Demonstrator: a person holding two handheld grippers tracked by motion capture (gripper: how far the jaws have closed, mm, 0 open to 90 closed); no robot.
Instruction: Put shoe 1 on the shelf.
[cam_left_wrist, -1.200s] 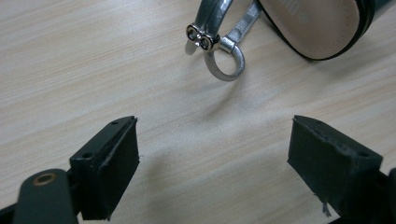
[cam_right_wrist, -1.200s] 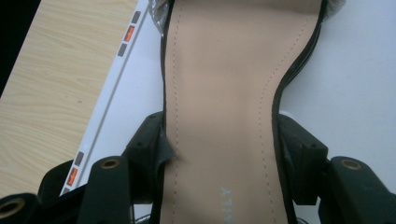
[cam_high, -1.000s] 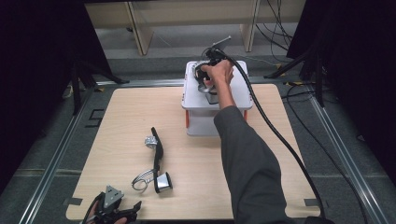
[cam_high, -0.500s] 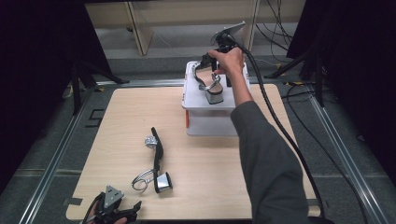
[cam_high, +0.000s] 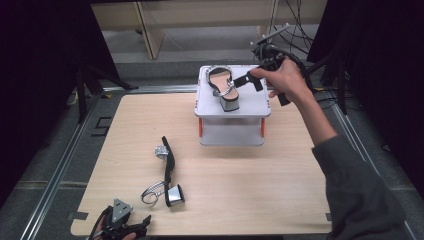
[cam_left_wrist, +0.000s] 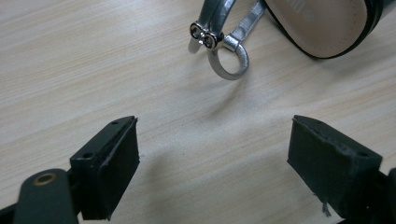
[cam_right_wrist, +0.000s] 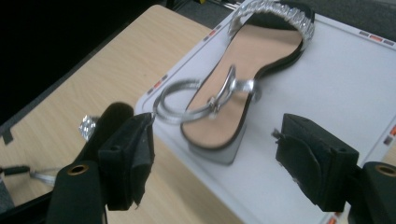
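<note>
Nearest me, the left gripper (cam_high: 121, 225) rests at the worktop's (cam_high: 280, 190) near edge, fingers spread and empty, a sandal (cam_high: 167, 172) lying at its one o'clock. Farther off, the right gripper (cam_high: 250, 80) hovers with fingers open over the second sandal (cam_high: 225, 90) on the white stand (cam_high: 250, 107). It looks light and stiff-soled with floppy straps; the wedge heel seems the surest hold.

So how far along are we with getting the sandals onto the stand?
One sandal stands upright on the white stand, so that half looks done. The right tool is open beside it, holding nothing. The second sandal lies on its side on the table, with the open left tool nearby; it is left to move.
</note>
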